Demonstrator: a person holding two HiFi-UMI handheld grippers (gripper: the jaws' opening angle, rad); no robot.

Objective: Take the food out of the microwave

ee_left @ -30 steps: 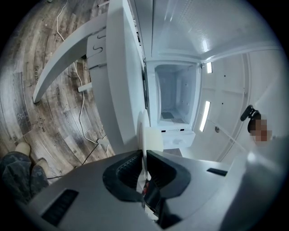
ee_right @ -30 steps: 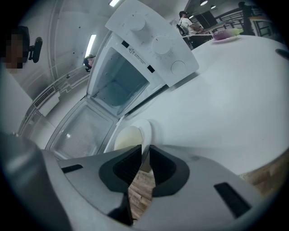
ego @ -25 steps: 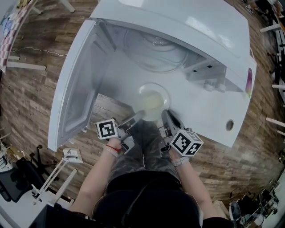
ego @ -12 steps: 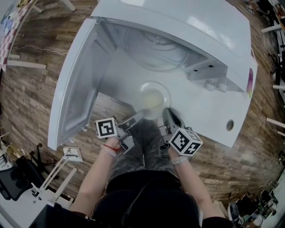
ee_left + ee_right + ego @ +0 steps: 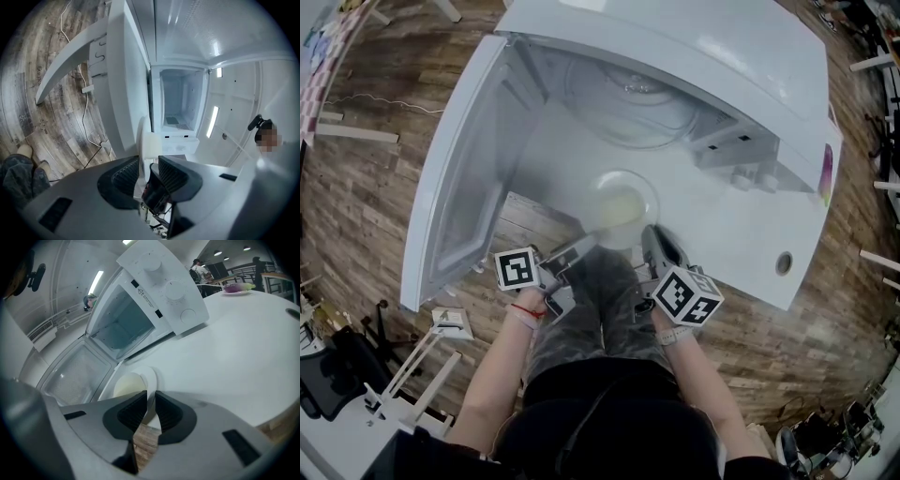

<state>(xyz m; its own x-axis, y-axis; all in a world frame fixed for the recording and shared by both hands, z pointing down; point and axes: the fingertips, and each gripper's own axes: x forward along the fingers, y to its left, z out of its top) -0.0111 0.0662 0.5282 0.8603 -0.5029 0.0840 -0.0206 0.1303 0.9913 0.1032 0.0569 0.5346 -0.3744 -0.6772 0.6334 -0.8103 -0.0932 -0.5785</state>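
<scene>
The microwave stood on the white table with its door swung wide to the left and its cavity empty of any dish. The left gripper had its jaws parted, having just been opening; in the left gripper view the bowl's pale rim stood in the gap, with the pads apparently clear of it. The bowl sat on the table in front of the open cavity, close to the near edge, holding yellowish food. On its right side the right gripper was closed on the rim, the thin wall pinched between its pads in the right gripper view, the bowl lying just beyond them. The bowl looked rigid, smooth and breakable, so it would likely slip in a light pinch. The food seemed soft or runny and would shift if tipped. The rim looked the only good purchase, best taken on opposite sides and kept level, since one-sided support could let it tilt toward the table's edge.
</scene>
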